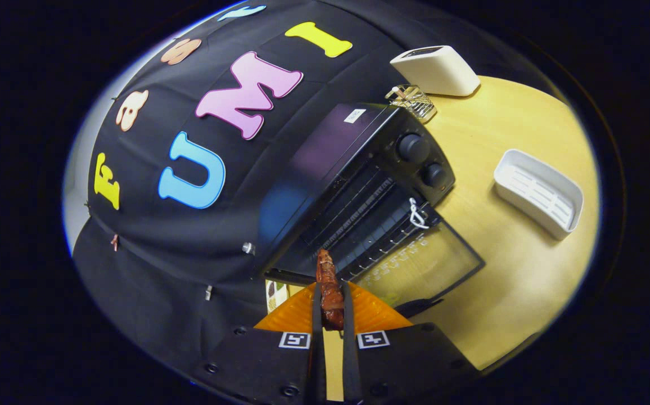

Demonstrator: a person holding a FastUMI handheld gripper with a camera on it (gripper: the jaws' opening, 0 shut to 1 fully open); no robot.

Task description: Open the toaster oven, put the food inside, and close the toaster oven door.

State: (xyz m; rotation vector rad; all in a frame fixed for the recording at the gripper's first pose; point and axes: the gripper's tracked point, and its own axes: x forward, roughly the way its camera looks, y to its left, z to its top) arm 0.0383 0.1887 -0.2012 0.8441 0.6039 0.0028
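Note:
A black toaster oven stands on the wooden table against the booth wall, just ahead of my fingers. Its glass door hangs open and lies flat toward the table, and the wire rack inside shows. My gripper is shut on a reddish-brown piece of food, which sticks out past the fingertips toward the oven's opening. The whole view is tilted.
A white slotted tray lies on the table beside the oven. Beyond the oven stand a white toaster and a small wire rack. A white cord loop hangs at the oven's front by the two knobs.

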